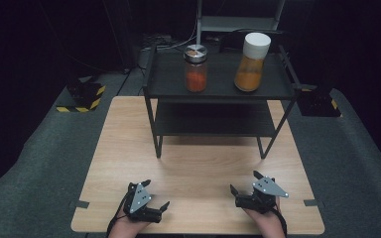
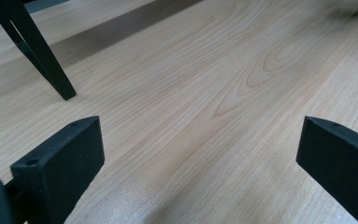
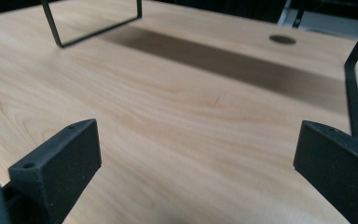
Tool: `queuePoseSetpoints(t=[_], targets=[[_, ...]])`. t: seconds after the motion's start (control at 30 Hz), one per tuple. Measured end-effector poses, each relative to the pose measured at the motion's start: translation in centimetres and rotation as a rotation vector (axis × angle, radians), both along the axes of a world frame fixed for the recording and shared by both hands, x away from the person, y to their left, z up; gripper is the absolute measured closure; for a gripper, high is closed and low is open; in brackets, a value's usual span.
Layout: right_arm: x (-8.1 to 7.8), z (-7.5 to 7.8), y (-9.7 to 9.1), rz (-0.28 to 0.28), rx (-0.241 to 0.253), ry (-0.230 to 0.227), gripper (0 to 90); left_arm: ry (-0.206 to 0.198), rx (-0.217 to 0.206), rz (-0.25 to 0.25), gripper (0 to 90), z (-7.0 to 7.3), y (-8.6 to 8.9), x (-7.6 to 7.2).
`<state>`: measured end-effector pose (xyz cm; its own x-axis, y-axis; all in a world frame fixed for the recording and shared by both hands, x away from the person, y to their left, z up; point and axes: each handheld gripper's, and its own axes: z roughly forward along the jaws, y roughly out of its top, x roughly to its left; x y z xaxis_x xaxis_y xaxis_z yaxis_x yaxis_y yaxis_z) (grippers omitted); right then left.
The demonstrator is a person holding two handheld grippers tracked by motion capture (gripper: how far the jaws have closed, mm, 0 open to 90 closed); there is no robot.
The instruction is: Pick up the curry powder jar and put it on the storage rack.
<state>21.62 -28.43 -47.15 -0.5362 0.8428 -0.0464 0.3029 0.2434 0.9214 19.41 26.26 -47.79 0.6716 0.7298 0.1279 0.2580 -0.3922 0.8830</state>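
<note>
High view: dim overall, background nearly black from 9 through 12 to 3 o'clock. Light falls from above onto the pale wooden table (image 1: 129, 163), evenly lit, mild noise, soft detail. The black two-tier metal shelf rack (image 1: 218, 94) casts a soft shadow on the wood under it and toward 6 o'clock. The tall orange jar with white lid (image 1: 251, 61) catches the brightest highlight on its lid; no harsh glare.

Left gripper view: brighter, wood grain sharp mid-frame, blurred at 1 o'clock; near black jaws soft. Rack shadow band at 11 o'clock.

Right gripper view: warm, even light, broad diffuse shadow band across 12 to 3 o'clock; far edge slightly soft, jaws out of focus.
</note>
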Motion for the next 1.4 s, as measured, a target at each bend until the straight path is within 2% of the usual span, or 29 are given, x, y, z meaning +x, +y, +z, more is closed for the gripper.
queuePoseSetpoints(t=[0.13, 0.23, 0.37, 0.67, 0.77, 0.8, 0.93, 1.03, 1.17, 1.3, 1.4], targets=[[0.0, -0.7, -0.3, -0.005, -0.002, 0.018, 0.1, -0.002, 0.006, 0.001, 1.1, 0.0, -0.1, -0.1], [-0.1, -0.8, -0.4, -0.006, -0.010, 0.009, 0.1, -0.009, 0.009, -0.006, 1.1, 0.0, -0.1, -0.1], [-0.1, -0.6, -0.2, -0.009, -0.031, 0.021, 0.1, -0.007, 0.004, -0.006, 1.2, -0.1, -0.1, -0.1], [-0.4, 0.0, 0.6, -0.006, -0.118, 0.034, 0.5, -0.007, -0.006, -0.018, 2.0, -0.1, 0.2, 0.0], [-0.6, 0.1, 0.4, -0.014, -0.116, 0.043, 0.5, -0.012, -0.007, -0.029, 2.6, -0.2, 0.4, 0.0], [-0.6, 0.2, 0.3, -0.014, -0.115, 0.048, 0.4, -0.025, 0.000, -0.032, 3.1, -0.3, 0.4, -0.1], [-0.7, 0.2, -0.3, -0.025, -0.099, 0.061, 0.4, -0.043, -0.014, -0.039, 4.4, -0.5, 0.7, -0.1], [-0.9, 0.2, -0.3, -0.025, -0.097, 0.056, 0.2, -0.036, -0.029, -0.034, 4.7, -0.6, 0.9, 0.0], [-1.1, 0.2, 0.0, -0.017, -0.124, 0.045, 0.1, 0.007, -0.046, -0.028, 3.4, -0.3, 1.0, 0.4], [-1.1, 0.2, 0.2, -0.018, -0.138, 0.043, 0.1, 0.011, -0.026, -0.019, 2.2, -0.1, 0.6, 0.4], [-1.2, 0.2, 0.2, -0.019, -0.138, 0.045, 0.0, -0.009, -0.012, -0.012, 1.5, -0.2, 0.3, 0.0]])
